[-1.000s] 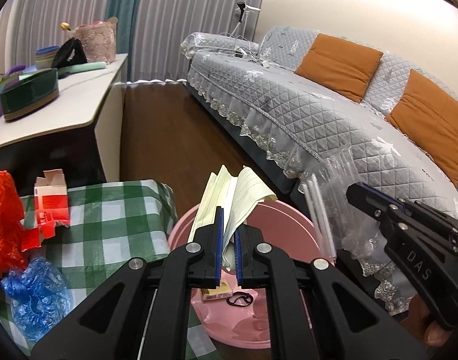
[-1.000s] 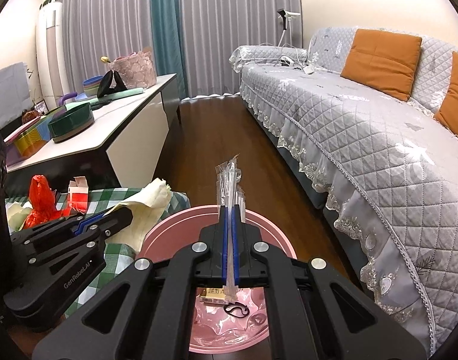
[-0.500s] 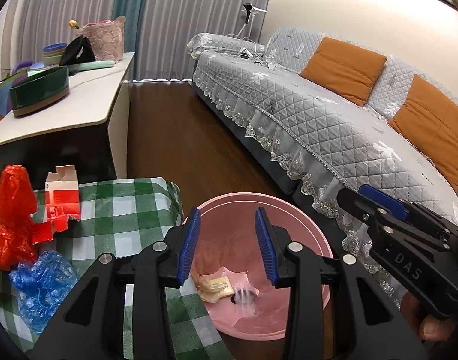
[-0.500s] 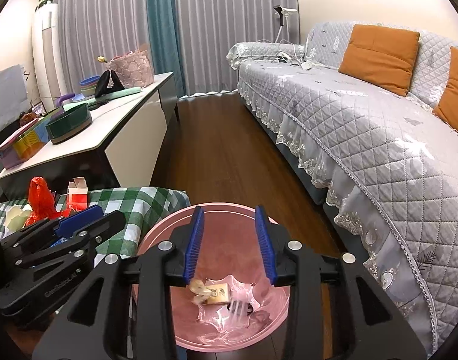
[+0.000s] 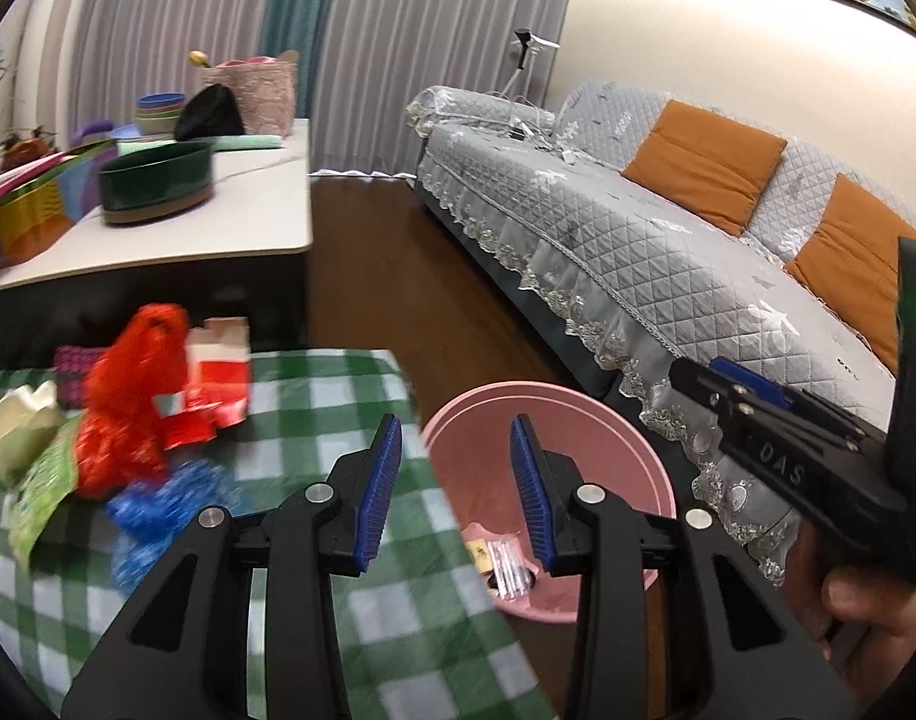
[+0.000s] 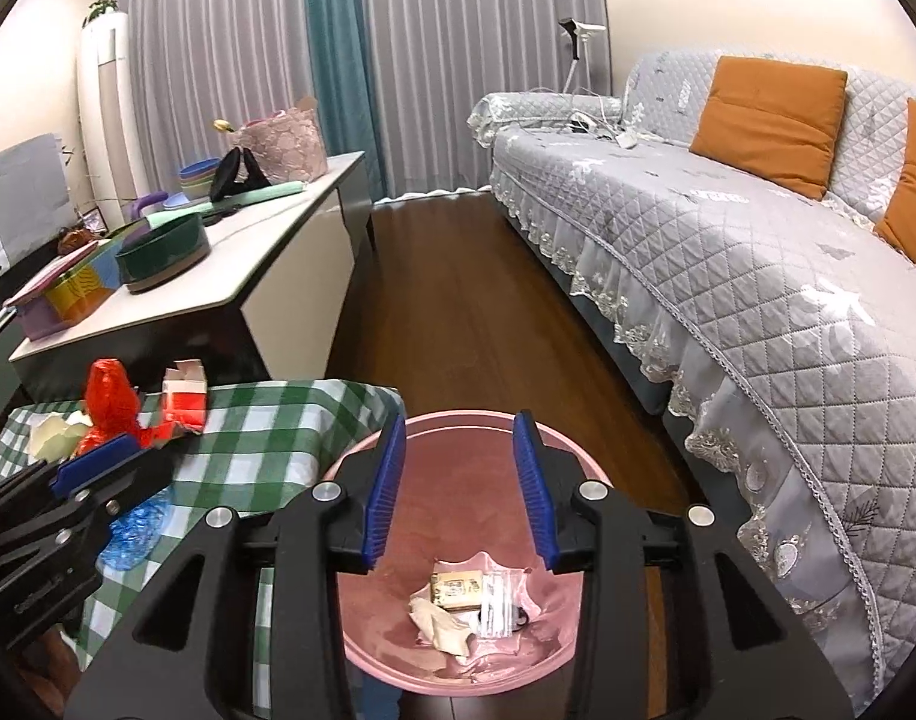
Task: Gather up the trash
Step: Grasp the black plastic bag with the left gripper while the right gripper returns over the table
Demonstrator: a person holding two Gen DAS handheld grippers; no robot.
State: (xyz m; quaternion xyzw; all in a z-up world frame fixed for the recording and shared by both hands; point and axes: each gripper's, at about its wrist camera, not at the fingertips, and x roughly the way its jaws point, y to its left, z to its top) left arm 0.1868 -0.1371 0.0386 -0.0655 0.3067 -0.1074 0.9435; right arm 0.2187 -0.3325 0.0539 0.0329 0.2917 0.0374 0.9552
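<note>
A pink bin (image 6: 554,666) stands on the floor beside a green checked table (image 6: 266,420). In it lie crumpled paper (image 6: 443,624), a small box (image 6: 458,588) and a clear straw packet (image 6: 497,603). My right gripper (image 6: 458,480) is open and empty above the bin. My left gripper (image 5: 452,492) is open and empty over the table's right edge, with the bin (image 5: 554,420) to its right. On the table lie a red plastic bag (image 5: 128,402), a red and white carton (image 5: 215,384), a blue plastic wrap (image 5: 158,510), cream paper (image 5: 14,432) and a green packet (image 5: 44,480).
A grey quilted sofa (image 6: 728,252) with orange cushions runs along the right. A white sideboard (image 6: 218,264) with bowls and boxes stands at the left. Dark wood floor (image 6: 458,300) lies between them. The right gripper (image 5: 788,456) shows at the left view's right edge.
Both grippers opened and dropped their loads, the paper and the straw packet, into the bin. The left gripper has since swung left toward the table.
</note>
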